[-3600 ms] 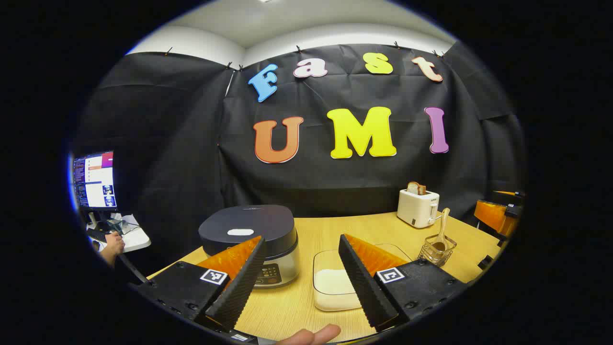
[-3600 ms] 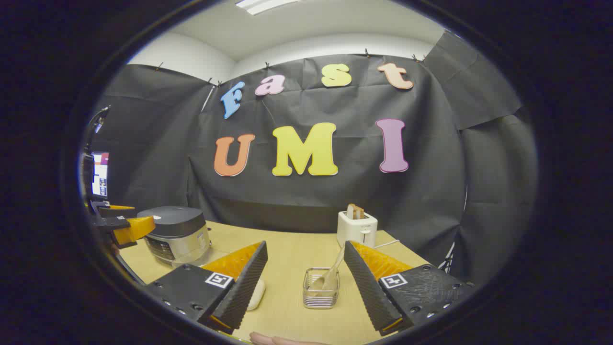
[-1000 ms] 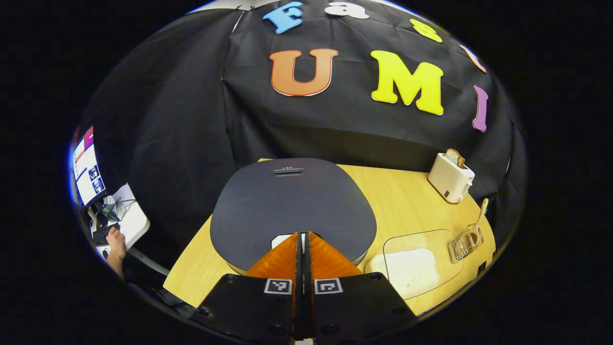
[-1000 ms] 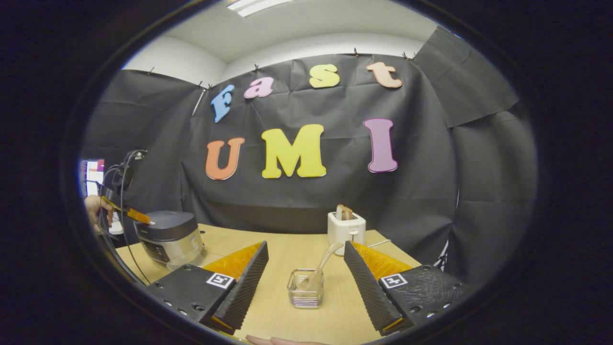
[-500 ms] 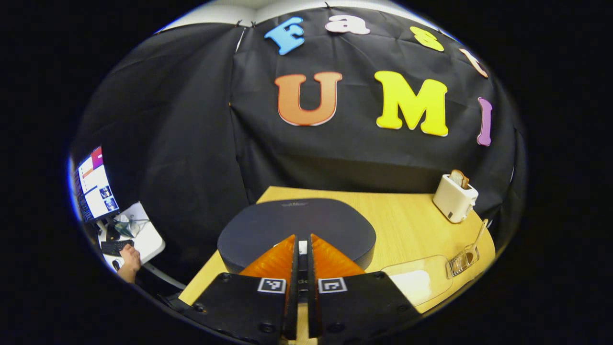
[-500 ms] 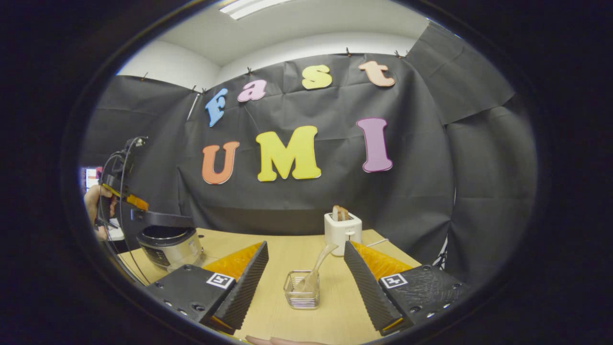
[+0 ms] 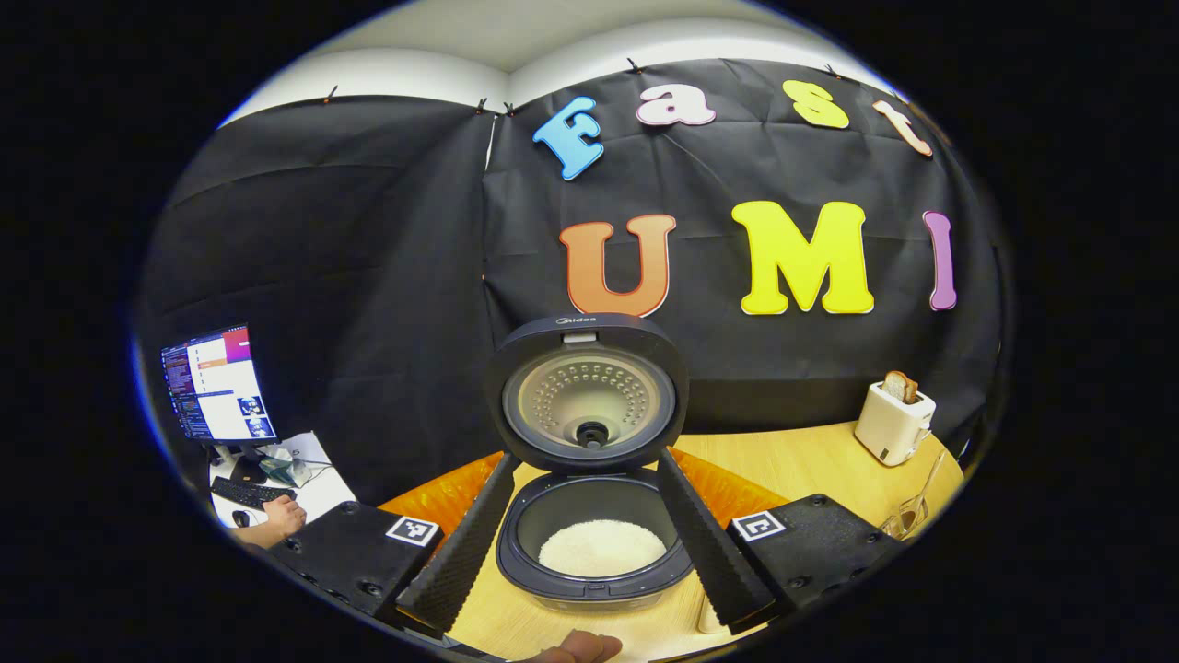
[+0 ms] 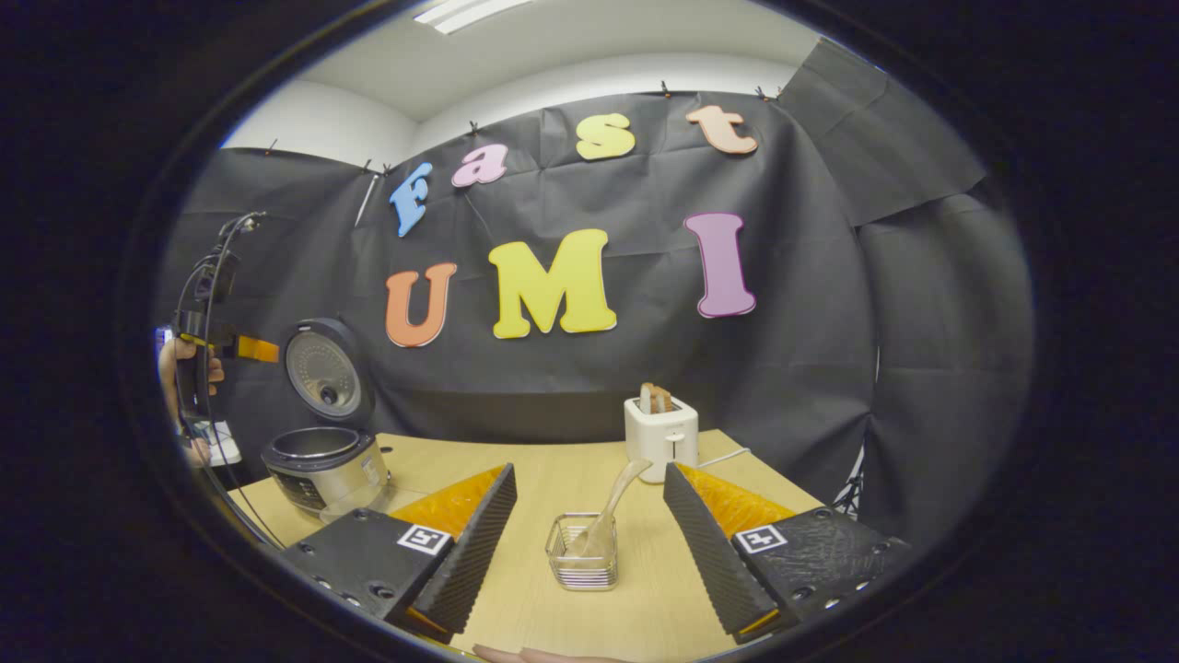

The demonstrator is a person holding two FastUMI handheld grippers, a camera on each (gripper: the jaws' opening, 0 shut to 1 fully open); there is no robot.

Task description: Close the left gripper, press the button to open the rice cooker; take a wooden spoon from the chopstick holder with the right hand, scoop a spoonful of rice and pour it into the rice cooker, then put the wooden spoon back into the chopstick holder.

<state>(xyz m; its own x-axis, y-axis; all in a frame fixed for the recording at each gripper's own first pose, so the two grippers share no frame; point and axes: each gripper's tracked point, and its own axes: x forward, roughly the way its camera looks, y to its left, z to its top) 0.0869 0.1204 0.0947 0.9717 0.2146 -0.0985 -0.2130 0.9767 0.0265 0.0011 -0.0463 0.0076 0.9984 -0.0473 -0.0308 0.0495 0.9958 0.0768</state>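
The rice cooker (image 7: 589, 562) stands with its lid (image 7: 587, 391) swung upright, and white rice lies in its pot (image 7: 599, 548). My left gripper (image 7: 585, 460) is open, hovering just in front of and above the pot, one finger on each side in the view, touching nothing. In the right gripper view the cooker (image 8: 327, 465) sits at the table's far left. My right gripper (image 8: 589, 471) is open and empty. Between its fingers and a little ahead stands the wire chopstick holder (image 8: 580, 552). The wooden spoon (image 8: 612, 506) leans in it, handle up to the right.
A white toaster (image 8: 660, 433) with bread stands at the back of the wooden table (image 8: 543, 612), behind the holder. In the left gripper view the toaster (image 7: 892, 419) and holder (image 7: 907, 520) sit far right. A monitor (image 7: 216, 382) and a person's hand (image 7: 276, 520) are off the table's left.
My left gripper was shut and pressing on the cooker's lid; it has drawn back and opened, and the lid has sprung upright. The right gripper has barely moved.
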